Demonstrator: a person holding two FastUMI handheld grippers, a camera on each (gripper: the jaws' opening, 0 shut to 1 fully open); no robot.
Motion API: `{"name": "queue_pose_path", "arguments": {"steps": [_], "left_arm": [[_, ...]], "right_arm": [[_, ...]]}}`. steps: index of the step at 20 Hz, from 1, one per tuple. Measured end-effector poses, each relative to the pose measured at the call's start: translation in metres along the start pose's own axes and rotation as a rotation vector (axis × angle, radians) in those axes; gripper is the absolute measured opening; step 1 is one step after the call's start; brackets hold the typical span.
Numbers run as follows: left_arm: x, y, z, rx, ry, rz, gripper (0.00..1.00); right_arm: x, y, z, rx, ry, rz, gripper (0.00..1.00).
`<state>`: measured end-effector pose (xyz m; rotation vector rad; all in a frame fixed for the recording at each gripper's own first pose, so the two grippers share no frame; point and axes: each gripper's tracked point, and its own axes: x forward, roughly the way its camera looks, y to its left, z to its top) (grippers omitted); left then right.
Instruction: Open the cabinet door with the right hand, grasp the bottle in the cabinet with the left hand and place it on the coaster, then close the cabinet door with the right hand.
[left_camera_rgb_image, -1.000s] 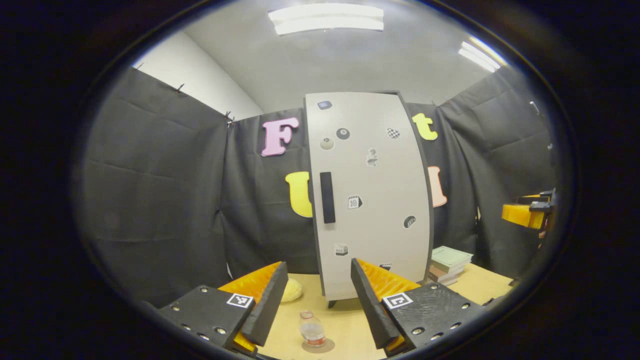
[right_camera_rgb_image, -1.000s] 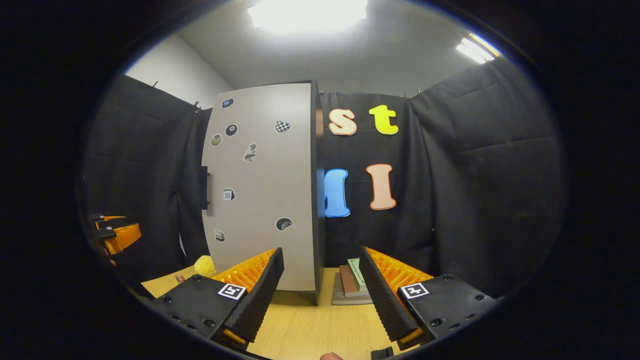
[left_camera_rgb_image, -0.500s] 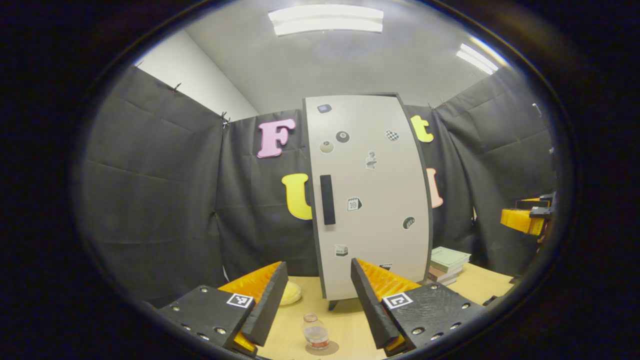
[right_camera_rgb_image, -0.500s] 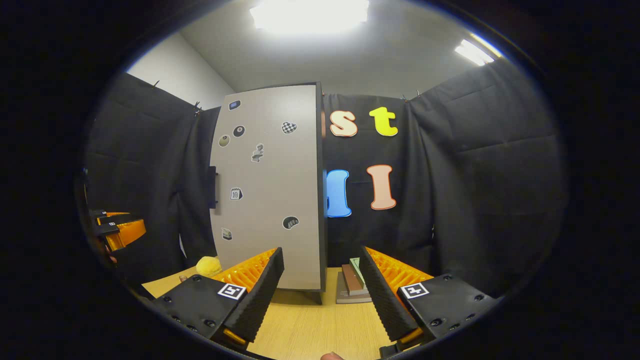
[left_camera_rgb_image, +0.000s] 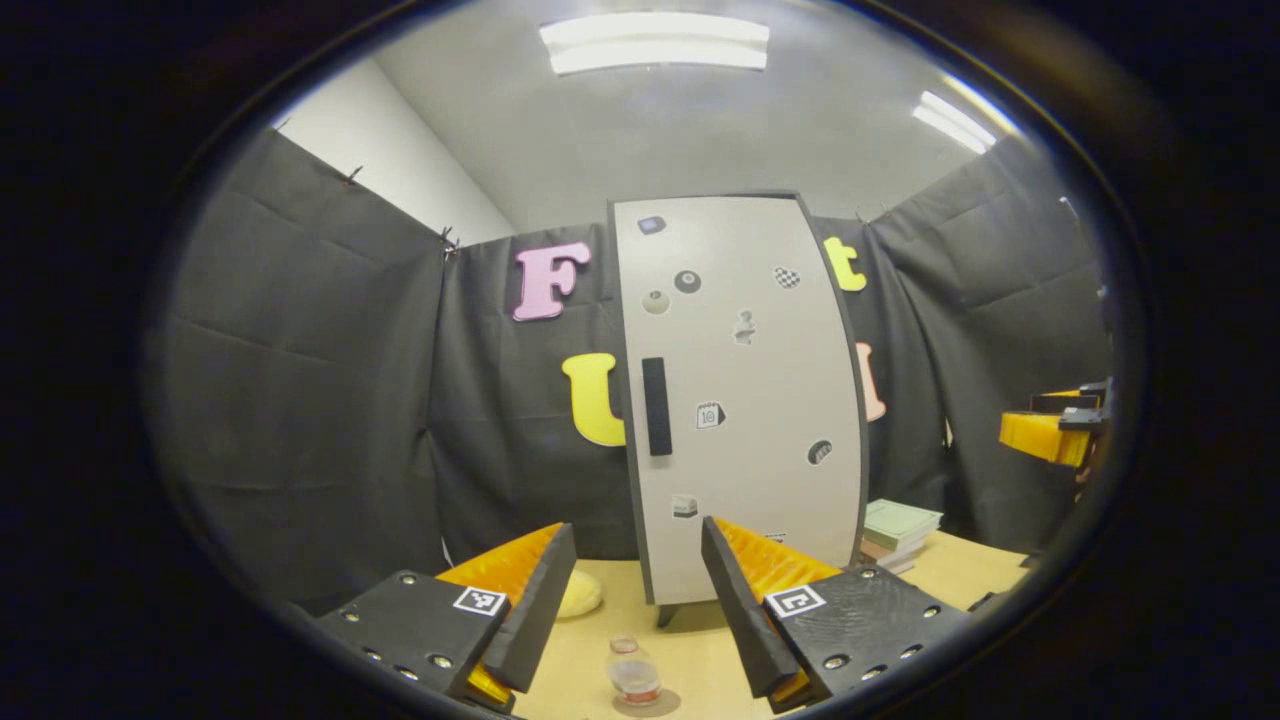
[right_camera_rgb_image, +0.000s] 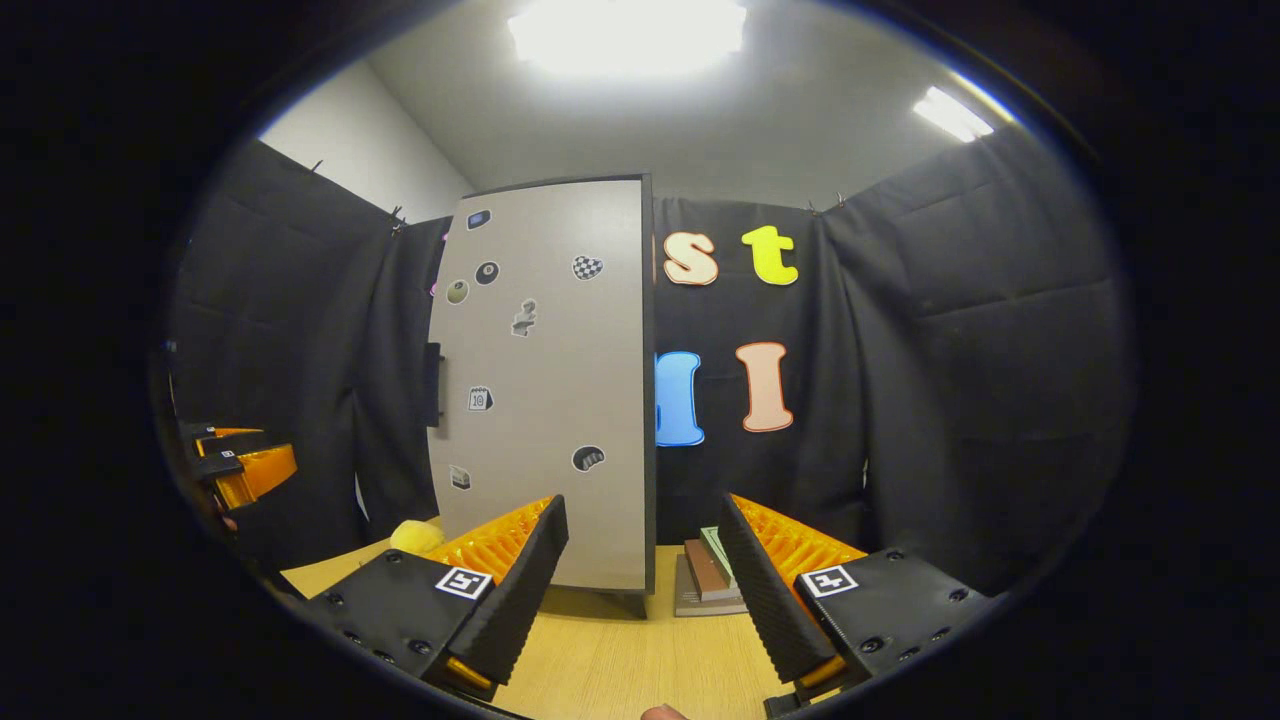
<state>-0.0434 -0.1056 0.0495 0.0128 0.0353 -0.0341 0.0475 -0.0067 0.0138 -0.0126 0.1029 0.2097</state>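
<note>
The tall pale cabinet stands on the wooden table with its door shut, a dark handle at the door's left edge. A small clear bottle stands upright on a round coaster in front of it. My left gripper is open, held back from the bottle with nothing between its fingers. In the right gripper view the cabinet shows at an angle, and my right gripper is open and apart from it. The right gripper also shows far right in the left gripper view, the left gripper far left in the right gripper view.
A yellow soft lump lies left of the cabinet foot. A stack of books sits to the cabinet's right on the table. Black cloth walls close in the back and sides.
Both grippers have drawn back a little from the cabinet, which sits slightly lower and smaller in both views. The bottle stays on the coaster and the door stays shut.
</note>
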Motion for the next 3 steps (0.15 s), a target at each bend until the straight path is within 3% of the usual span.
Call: {"name": "queue_pose_path", "arguments": {"steps": [1,2,3], "left_arm": [[0.0004,-0.0002,-0.0004,-0.001,-0.002,0.0,0.78],[0.0006,0.0008,-0.0003,-0.002,-0.005,0.001,0.78],[0.001,0.0006,-0.0005,-0.002,-0.005,0.002,0.78]], "right_arm": [[-0.0005,0.0002,-0.0005,-0.004,0.002,-0.001,0.96],[-0.001,0.0002,-0.0011,-0.007,0.004,-0.002,0.92],[-0.002,0.0001,-0.0013,-0.007,0.003,-0.002,0.96]]}}
